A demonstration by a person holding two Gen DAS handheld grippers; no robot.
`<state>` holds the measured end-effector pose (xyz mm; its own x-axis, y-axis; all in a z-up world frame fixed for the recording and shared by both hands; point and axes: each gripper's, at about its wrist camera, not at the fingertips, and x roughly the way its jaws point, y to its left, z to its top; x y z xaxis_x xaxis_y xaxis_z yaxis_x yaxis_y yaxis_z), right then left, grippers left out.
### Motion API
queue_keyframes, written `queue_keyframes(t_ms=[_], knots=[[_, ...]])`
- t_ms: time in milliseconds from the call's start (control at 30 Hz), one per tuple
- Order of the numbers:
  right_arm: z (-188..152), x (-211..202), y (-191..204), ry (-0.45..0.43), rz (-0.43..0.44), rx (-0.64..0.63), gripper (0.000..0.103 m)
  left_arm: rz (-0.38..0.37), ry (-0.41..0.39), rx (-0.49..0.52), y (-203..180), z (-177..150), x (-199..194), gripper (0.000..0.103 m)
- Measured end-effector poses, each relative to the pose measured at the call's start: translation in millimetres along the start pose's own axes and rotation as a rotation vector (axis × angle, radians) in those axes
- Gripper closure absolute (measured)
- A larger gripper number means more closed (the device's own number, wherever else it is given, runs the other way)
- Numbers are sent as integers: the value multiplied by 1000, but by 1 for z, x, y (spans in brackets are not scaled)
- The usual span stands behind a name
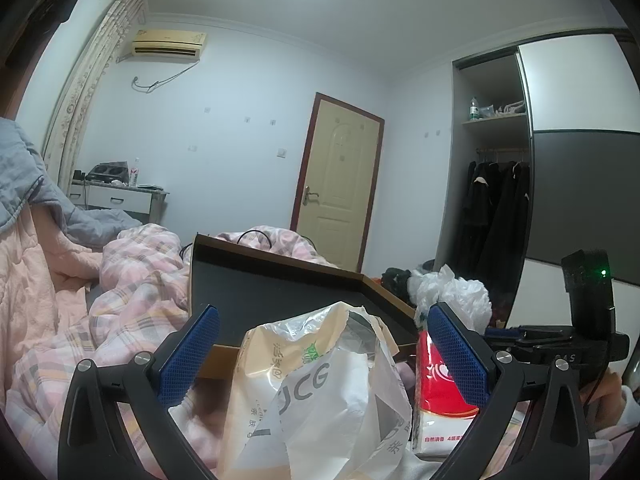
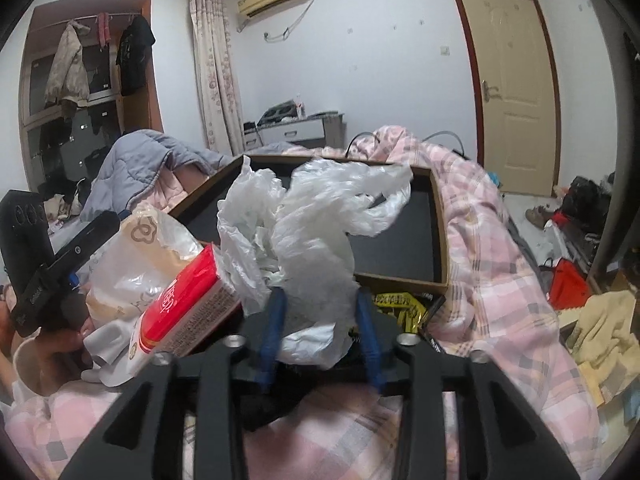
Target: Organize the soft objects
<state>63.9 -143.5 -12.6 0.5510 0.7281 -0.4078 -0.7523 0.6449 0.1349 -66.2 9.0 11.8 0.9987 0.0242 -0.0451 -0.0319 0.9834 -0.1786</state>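
Your right hand-held gripper (image 2: 320, 320) has its jaws partly apart around the crumpled white plastic bag (image 2: 316, 216); whether the pads press it, you cannot tell. Your left hand-held gripper (image 1: 324, 356) stands wide about the translucent printed bag (image 1: 320, 392). The red tissue pack (image 2: 180, 312) lies beside them. The dark wooden-rimmed tray (image 2: 438, 216) holds nothing yet; nearly all sorting remains.

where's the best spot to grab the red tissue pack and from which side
Grip the red tissue pack across its two broad flat faces, near the end that tilts up toward the tray. Come from above: the cream tissue bag crowds one side and the crumpled white plastic bag the other, so the sides look blocked. It's a soft brick, so the flat faces should give the fingers even contact.
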Motion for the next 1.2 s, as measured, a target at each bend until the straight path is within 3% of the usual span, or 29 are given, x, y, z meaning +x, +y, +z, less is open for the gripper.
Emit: queue_keyframes(t_ms=[100, 300, 667, 1200], knots=[[1, -9, 0, -65, -21, 1, 42, 3, 2, 0, 0, 0, 1, 0], [0, -22, 5, -174, -68, -10, 20, 16, 7, 9, 1, 0, 2, 0], [2, -27, 1, -281, -107, 15, 14, 24, 11, 25, -3, 0, 3, 0], [0, -26, -5, -272, -110, 46, 11, 52, 11, 67, -11, -1, 3, 0]])
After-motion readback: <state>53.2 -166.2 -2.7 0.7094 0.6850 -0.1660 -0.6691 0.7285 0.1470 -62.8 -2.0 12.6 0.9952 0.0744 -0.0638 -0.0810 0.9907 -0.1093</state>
